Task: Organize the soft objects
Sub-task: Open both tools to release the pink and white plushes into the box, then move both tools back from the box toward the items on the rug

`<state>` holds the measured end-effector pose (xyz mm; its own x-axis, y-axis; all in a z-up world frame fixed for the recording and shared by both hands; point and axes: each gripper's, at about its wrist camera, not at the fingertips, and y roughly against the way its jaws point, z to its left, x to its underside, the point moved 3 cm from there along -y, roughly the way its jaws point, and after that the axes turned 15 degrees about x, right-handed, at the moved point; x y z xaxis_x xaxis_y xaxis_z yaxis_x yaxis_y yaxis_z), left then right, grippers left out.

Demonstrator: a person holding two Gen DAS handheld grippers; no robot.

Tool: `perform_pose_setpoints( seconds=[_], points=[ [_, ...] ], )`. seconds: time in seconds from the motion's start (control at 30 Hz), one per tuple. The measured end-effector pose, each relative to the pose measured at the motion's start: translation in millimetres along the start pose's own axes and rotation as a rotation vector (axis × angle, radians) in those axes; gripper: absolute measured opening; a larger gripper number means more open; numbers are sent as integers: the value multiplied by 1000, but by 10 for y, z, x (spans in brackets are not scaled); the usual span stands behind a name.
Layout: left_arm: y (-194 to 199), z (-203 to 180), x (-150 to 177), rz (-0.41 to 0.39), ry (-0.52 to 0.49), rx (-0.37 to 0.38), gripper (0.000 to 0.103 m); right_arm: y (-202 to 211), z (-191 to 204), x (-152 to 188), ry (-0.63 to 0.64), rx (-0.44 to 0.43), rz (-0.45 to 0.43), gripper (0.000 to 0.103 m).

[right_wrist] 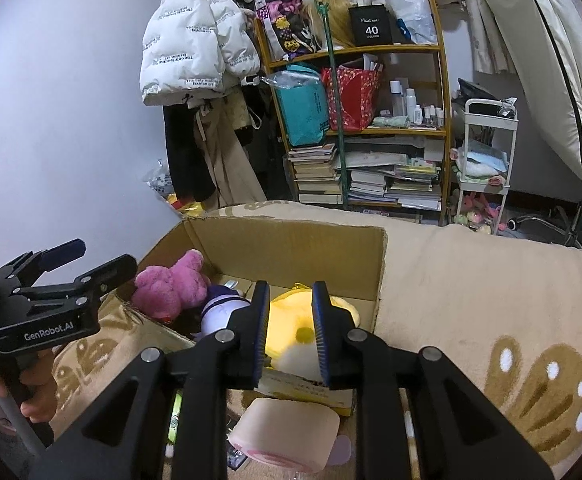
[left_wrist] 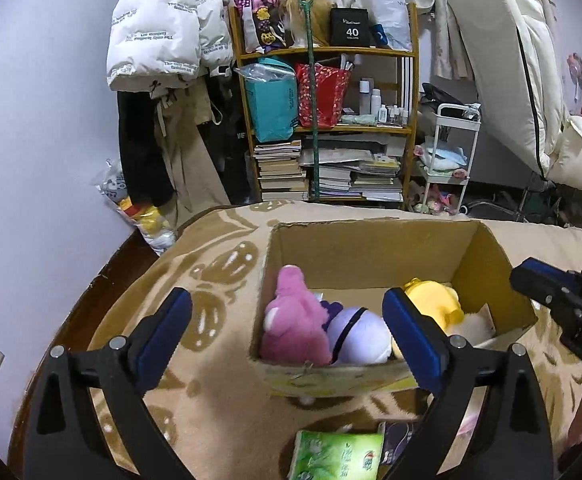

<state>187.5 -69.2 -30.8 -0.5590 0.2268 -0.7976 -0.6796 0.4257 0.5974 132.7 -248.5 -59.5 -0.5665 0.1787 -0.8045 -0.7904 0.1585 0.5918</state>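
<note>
A patterned tan blanket covers the bed [left_wrist: 195, 280]. The left hand-held gripper [left_wrist: 287, 320] gapes wide and empty, nearest the pink plush [left_wrist: 295, 328] lying lengthwise in the cardboard box [left_wrist: 363, 248] ahead. The right hand-held gripper [right_wrist: 290, 332], nearly closed and empty, points at the yellow plush [right_wrist: 291, 320]. "GenRobot.AI" marks the left tool; a shelf box reads "40".

"GenRobot.AI" stands in white on the left gripper [right_wrist: 61, 258], left of the fingers. Beyond them, a black box [right_wrist: 371, 26] on the shelf reads "40".
</note>
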Motion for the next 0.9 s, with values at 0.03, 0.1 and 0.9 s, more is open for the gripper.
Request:
perform_pose_setpoints(
  seconds=[0.03, 0.1, 0.9],
  points=[
    [35, 11, 11, -2, 5, -1, 96, 11, -6, -5, -1, -2, 1, 30],
    [112, 27, 30, -8, 10, -1, 97, 63, -16, 5, -4, 3, -5, 44],
    [881, -22, 360, 27, -18, -52, 100, 929, -131, 99, -41, 66, -83, 103]
  ],
)
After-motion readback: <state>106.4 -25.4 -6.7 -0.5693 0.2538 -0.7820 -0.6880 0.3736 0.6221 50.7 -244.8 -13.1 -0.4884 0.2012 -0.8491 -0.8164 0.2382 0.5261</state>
